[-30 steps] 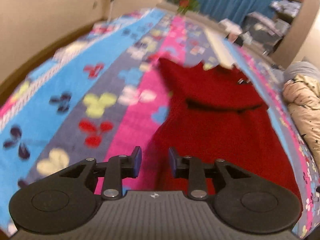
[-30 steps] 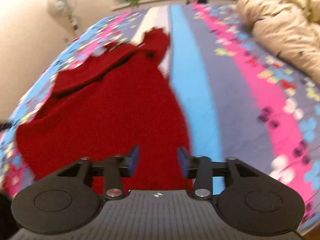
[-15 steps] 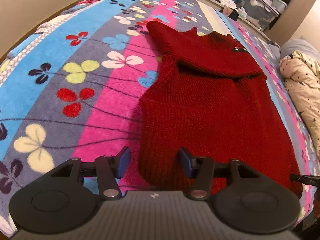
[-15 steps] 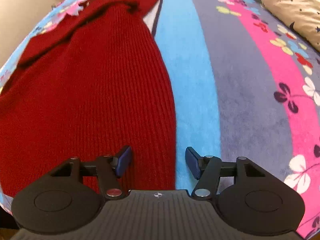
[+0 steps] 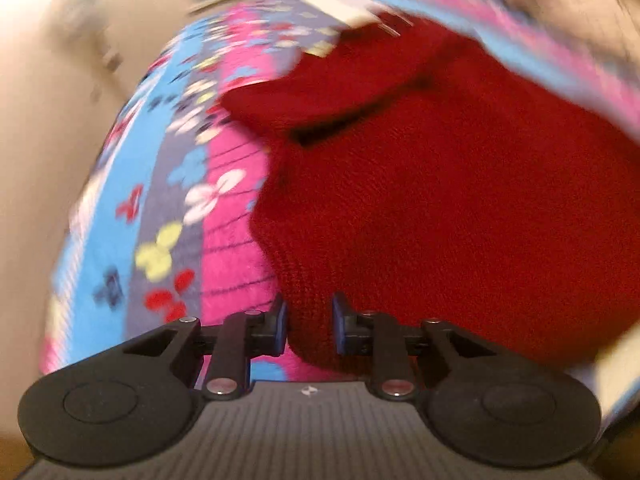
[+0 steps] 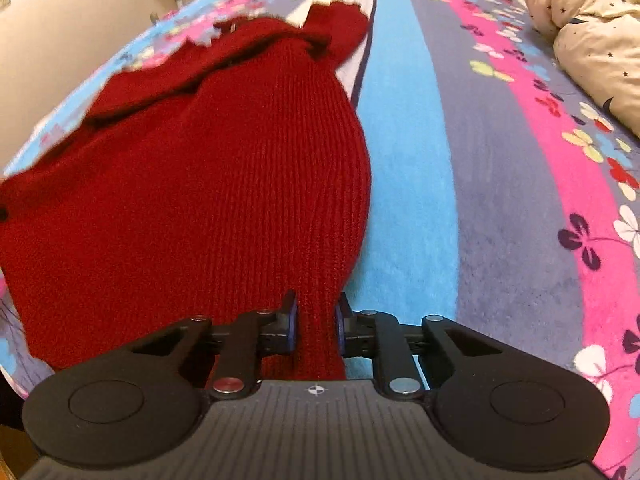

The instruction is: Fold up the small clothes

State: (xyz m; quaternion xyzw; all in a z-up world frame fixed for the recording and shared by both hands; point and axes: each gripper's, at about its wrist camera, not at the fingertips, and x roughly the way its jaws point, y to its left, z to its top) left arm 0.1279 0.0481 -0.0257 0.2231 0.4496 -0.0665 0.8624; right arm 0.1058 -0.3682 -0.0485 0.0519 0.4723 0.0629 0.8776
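Note:
A small dark red knitted sweater (image 5: 460, 184) lies on a bed with a striped flower-print blanket (image 5: 168, 208). Its sleeves are folded across the upper body. My left gripper (image 5: 308, 326) is shut on the hem's left corner, and the view is blurred by motion. In the right wrist view the sweater (image 6: 224, 168) stretches away from me. My right gripper (image 6: 316, 326) is shut on the hem's right corner, which bunches between the blue pads.
A beige star-print duvet (image 6: 592, 32) lies at the right side of the bed. The blanket (image 6: 500, 168) extends to the right of the sweater. A cream wall (image 5: 48, 100) runs along the bed's left side.
Both grippers went from open around the hem corners to shut on them. The hem has lifted and bunched in both, and the left view has swung and blurred.

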